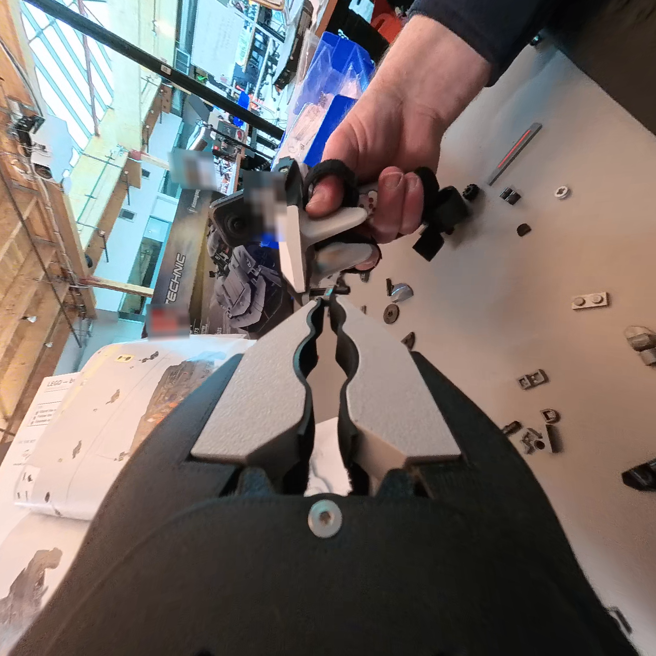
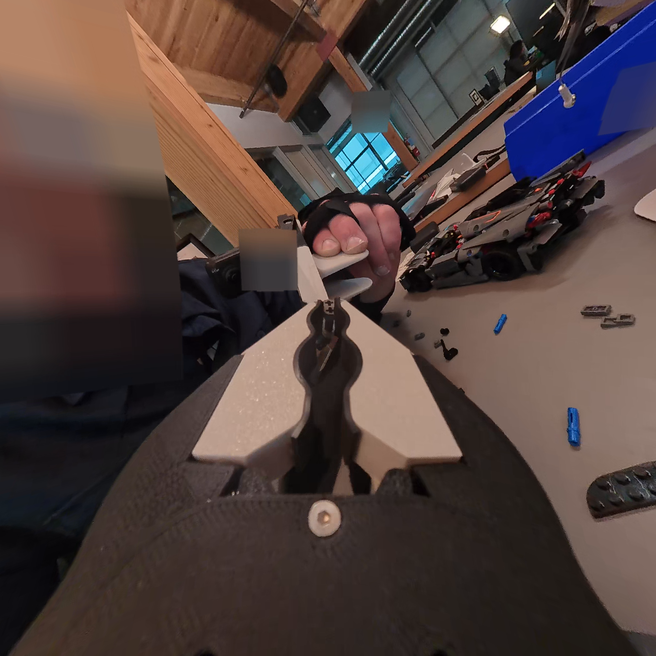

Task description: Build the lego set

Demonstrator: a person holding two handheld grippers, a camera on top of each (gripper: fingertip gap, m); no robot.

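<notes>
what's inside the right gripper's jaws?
Between the right gripper tips sits a small grey lego piece, with a dark part below it. The fingers cover its sides.

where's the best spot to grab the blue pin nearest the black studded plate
Take the blue pin across its middle, coming straight down from above. It lies flat on the grey table, on its own, its length running towards and away from the camera, so the tongs should close on its long sides, clear of the black studded plate.

Small grey lego piece (image 2: 330,309) – pinched between tongs.
</notes>
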